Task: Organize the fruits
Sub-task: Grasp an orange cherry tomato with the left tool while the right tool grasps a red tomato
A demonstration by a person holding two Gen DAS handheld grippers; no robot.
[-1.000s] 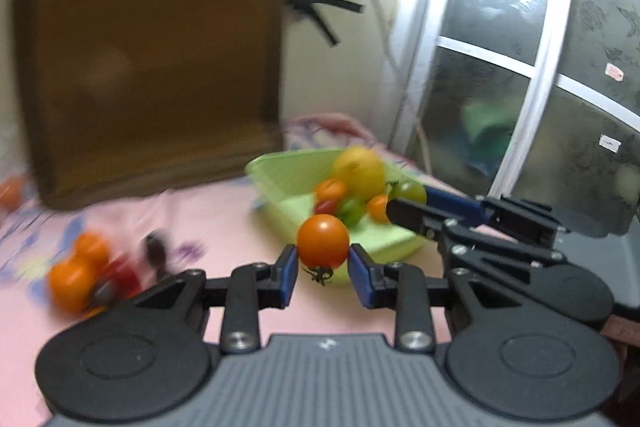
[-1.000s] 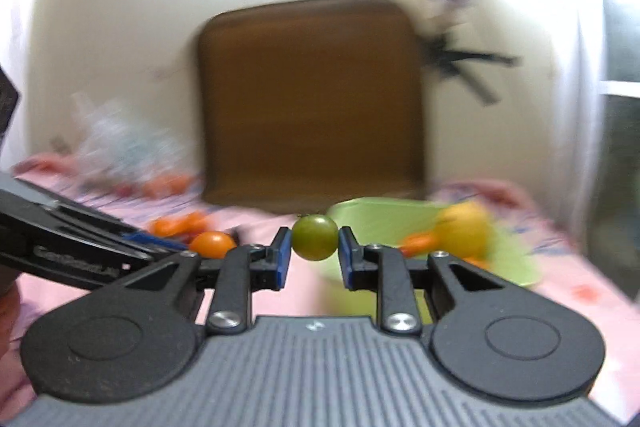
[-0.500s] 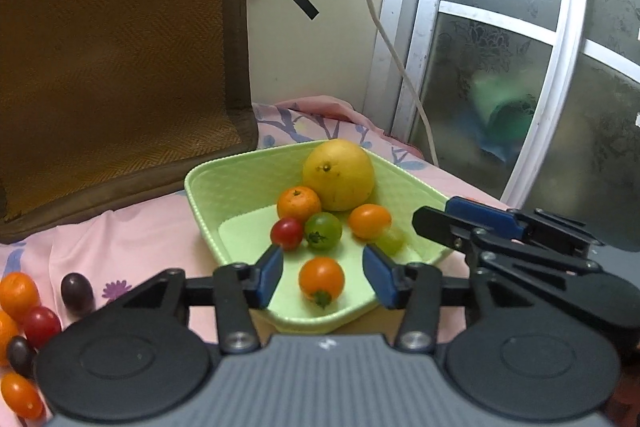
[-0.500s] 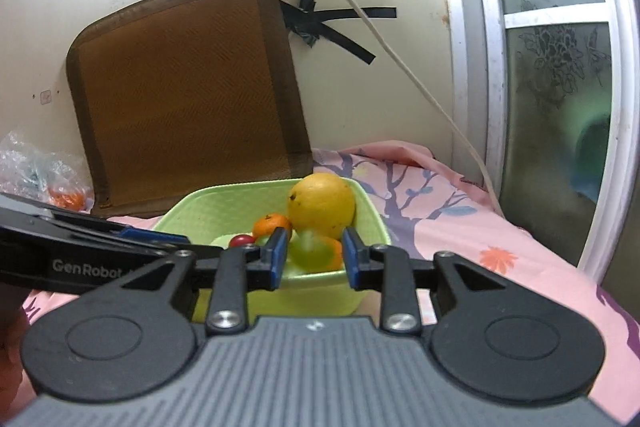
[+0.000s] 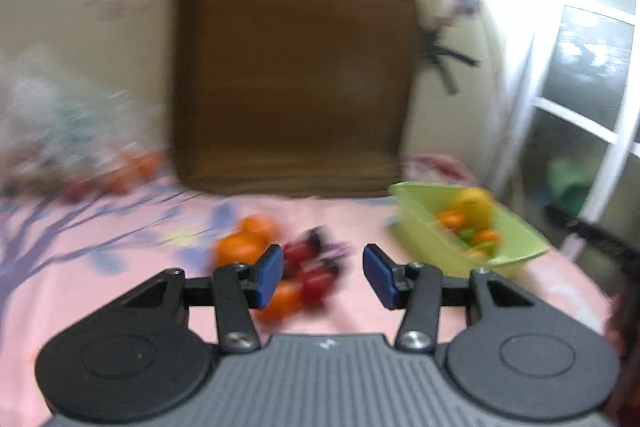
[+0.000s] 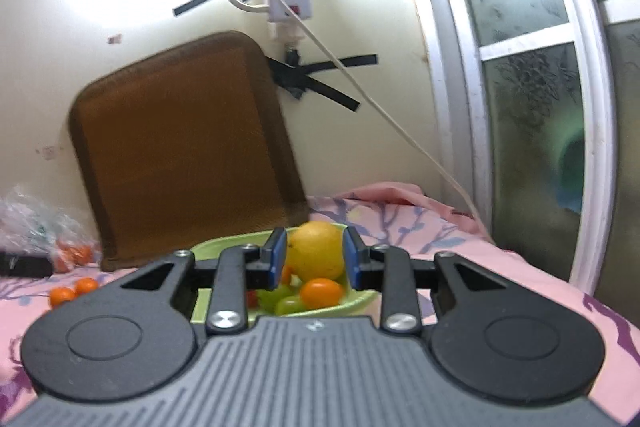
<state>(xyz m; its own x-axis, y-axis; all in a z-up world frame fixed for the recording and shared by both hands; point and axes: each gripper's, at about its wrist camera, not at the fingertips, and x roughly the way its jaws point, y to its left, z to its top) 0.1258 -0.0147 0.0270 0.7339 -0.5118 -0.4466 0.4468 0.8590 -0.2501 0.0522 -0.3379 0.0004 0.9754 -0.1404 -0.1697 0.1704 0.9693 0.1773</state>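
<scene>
A: A pink floral bedsheet (image 5: pixel 100 267) covers the bed, with a brown mat (image 6: pixel 180 155) propped against the cream wall and a frosted window (image 6: pixel 532 107) to the right. Why do the fruits lie in two places?

B: It looks like a sort under way. A loose pile (image 5: pixel 288 267) of orange and red fruits sits on the sheet, well apart from the green basket (image 5: pixel 516 247), which already holds a large yellow fruit (image 6: pixel 316 251) and several small ones.

A: And the left tongs (image 5: pixel 323 277)?

B: Parted and empty, pads clear of everything, aimed down at the pile. That suggests they are lined up for another pick, though the blur hides which fruit.

A: The right tongs (image 6: pixel 315 259)?

B: Only narrowly apart, nothing between the pads. The yellow fruit shows through the gap but lies behind, in the basket. They hover at the basket's near side, probably because that is where fruit gets dropped.

A: Anything else?

B: A clear bag (image 6: pixel 36 223) with more orange fruit rests by the mat.
</scene>
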